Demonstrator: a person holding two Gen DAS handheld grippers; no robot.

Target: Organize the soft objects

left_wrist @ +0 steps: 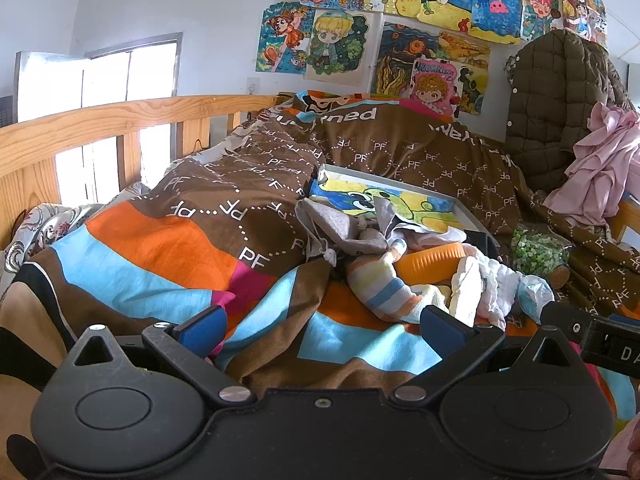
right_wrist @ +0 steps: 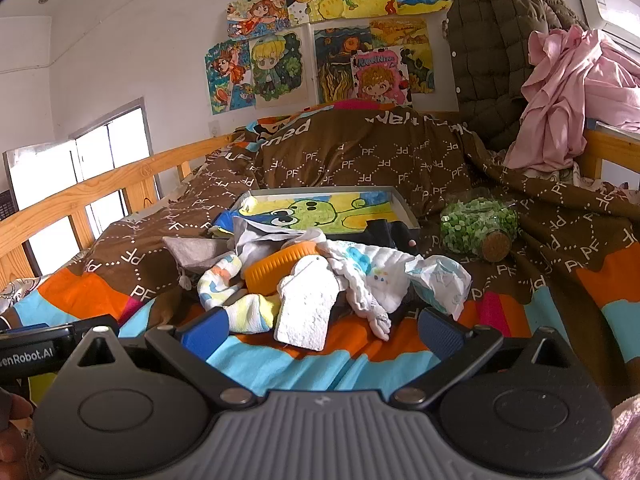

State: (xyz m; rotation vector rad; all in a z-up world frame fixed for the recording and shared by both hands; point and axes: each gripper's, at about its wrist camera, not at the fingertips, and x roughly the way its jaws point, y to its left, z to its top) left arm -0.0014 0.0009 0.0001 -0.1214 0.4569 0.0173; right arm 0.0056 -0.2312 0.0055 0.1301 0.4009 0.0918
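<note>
Firstly, left wrist view: left gripper point(left_wrist: 322, 326) spread wide, empty, low over quilt point(left_wrist: 168, 256). Pile of soft items ahead and right of centre: striped sock point(left_wrist: 384, 290) just beyond the right fingertip, grey pouch point(left_wrist: 340, 232) behind it, white cloth point(left_wrist: 488, 284) alongside.

Right wrist view: right gripper point(right_wrist: 322, 332) likewise parted, holding nothing. Bread-shaped sponge point(right_wrist: 306, 308) directly between the fingertips (slightly beyond them), orange lid point(right_wrist: 282, 264) behind, picture tray point(right_wrist: 402, 206) and cork-stoppered jar point(right_wrist: 478, 228) further back.
</note>
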